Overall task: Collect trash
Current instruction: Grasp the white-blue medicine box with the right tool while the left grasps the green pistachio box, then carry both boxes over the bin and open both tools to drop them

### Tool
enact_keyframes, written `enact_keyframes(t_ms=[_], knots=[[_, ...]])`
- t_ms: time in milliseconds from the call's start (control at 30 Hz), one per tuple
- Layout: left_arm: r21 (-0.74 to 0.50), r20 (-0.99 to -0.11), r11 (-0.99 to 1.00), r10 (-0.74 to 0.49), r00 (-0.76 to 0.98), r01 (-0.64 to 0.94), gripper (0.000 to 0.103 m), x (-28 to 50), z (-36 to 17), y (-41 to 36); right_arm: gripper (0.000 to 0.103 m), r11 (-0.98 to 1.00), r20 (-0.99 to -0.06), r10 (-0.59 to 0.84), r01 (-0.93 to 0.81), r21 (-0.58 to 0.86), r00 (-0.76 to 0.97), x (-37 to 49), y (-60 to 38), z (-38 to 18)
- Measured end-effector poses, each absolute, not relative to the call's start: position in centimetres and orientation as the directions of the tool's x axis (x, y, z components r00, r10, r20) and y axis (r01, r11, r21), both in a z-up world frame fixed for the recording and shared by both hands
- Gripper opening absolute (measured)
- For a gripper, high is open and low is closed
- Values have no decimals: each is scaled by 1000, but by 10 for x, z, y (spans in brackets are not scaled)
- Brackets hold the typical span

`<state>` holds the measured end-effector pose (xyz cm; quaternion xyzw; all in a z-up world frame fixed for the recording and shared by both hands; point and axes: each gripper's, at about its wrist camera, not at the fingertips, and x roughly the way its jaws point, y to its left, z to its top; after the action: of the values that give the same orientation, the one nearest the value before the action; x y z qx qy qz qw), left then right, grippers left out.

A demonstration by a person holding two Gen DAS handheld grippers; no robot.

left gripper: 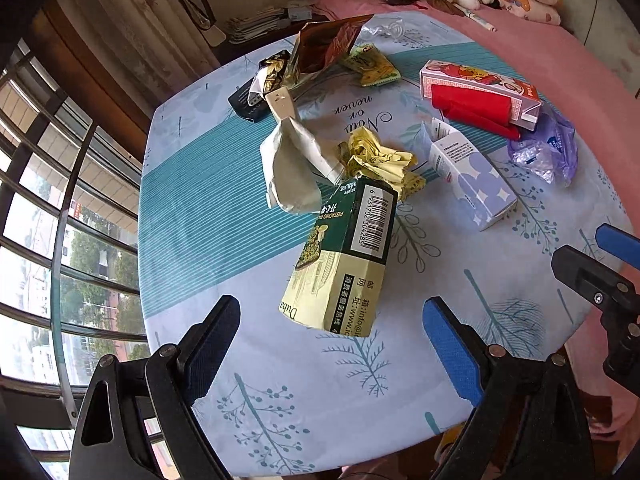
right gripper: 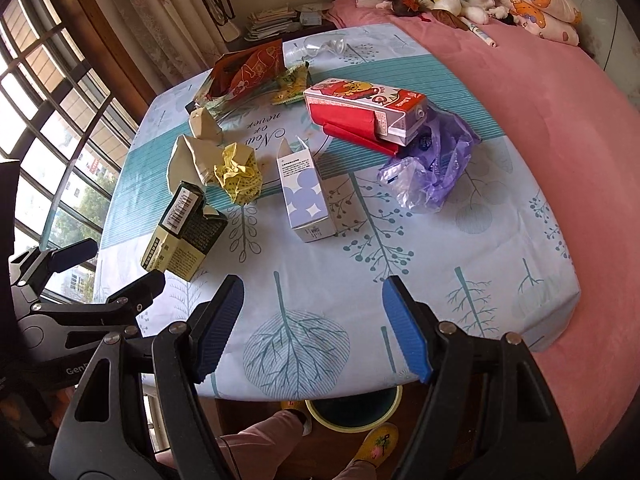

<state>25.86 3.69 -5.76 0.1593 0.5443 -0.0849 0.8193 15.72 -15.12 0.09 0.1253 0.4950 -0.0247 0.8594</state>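
Lying open-topped on the table (right gripper: 500,240), the purple box (right gripper: 306,196) looks empty.

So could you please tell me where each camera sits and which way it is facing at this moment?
Left wrist: on the left tongs, low over the table's near edge, facing the green box; own open fingers frame it, the right tongs show at right.
Right wrist: on the right tongs, higher, facing the purple box; open fingers, left tongs, the person's leg and bin below.
Shared: both boxes, yellow wad, red carton, purple bag, bed.
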Motion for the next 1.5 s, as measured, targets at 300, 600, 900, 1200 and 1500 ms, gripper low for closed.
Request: enact_keyframes(t_ms=[300, 600, 900, 1200, 1500], knots=[[39, -978, 928, -41, 205, 369, 64, 313, -108, 39, 70, 961, -887, 7, 241, 133, 462, 221, -151, -39], [-2, -977, 921, -84, 194, 390, 54, 329, -114, 45, 61, 973, -918, -15, 218, 79, 396, 277, -133, -66], [9, -963, 939, -84, 255, 344, 30, 318, -92, 57, 31, 986, -927, 31, 140, 89, 375, 288, -113, -72], [6, -930, 971, -83, 359, 241, 19, 261, -41, 56, 31, 984, -893, 120, 68, 165, 434, 233, -117, -25], [-79, -902, 994, -106, 419, 82, 19, 167, -10, 29, 30, 976, -875, 217, -71, 207, 432, 148, -145, 7]])
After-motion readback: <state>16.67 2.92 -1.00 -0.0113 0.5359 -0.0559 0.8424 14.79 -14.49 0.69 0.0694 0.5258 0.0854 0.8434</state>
